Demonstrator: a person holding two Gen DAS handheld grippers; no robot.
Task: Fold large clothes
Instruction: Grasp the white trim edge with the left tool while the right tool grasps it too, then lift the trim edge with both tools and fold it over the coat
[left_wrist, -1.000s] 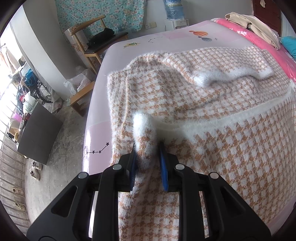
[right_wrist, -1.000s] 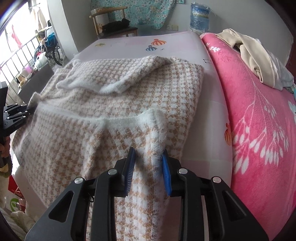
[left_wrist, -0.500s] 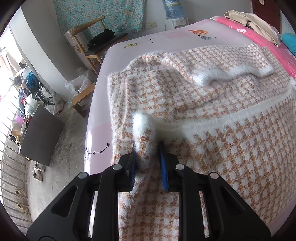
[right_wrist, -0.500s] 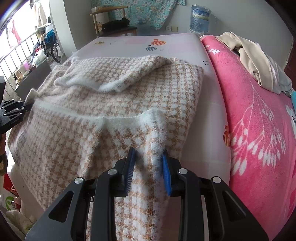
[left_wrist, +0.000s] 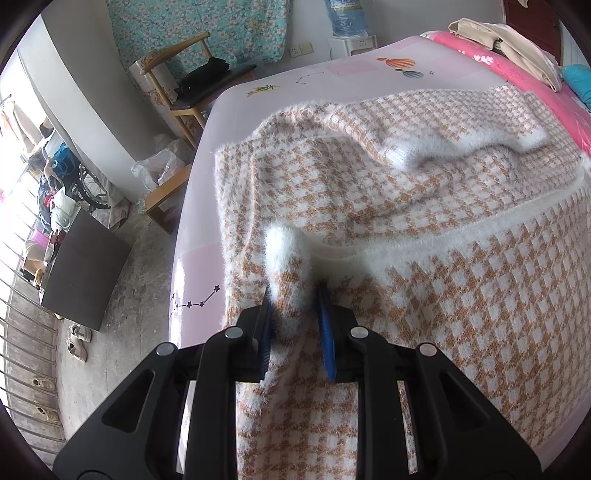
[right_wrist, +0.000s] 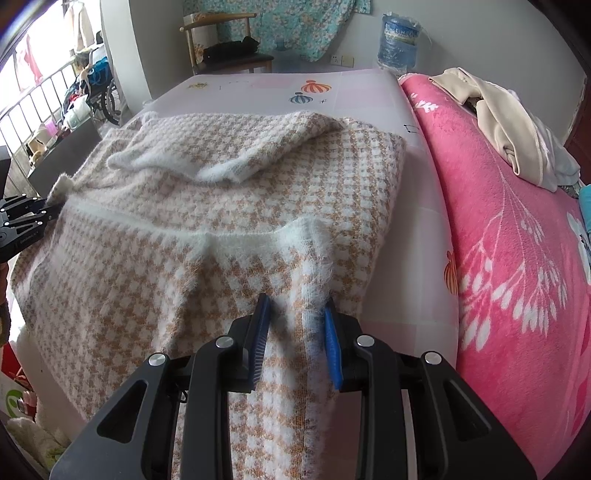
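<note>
Sweater, fuzzy, orange-and-white houndstooth, spread on the bed from its near edge toward the middle, one sleeve folded across the upper part. Left gripper: fingers clamped on a raised pinch of the white-trimmed sweater edge at the bed's left edge. Right gripper: fingers likewise clamped on a fold of sweater nearer the bed's right side. Bed sheet pale pink with balloon prints; pink blanket along the right edge, carrying beige clothes. Left view alone: concrete floor, dark board, shoes. Right view alone: the left gripper at the left edge. Both: chair, water jug.
</note>
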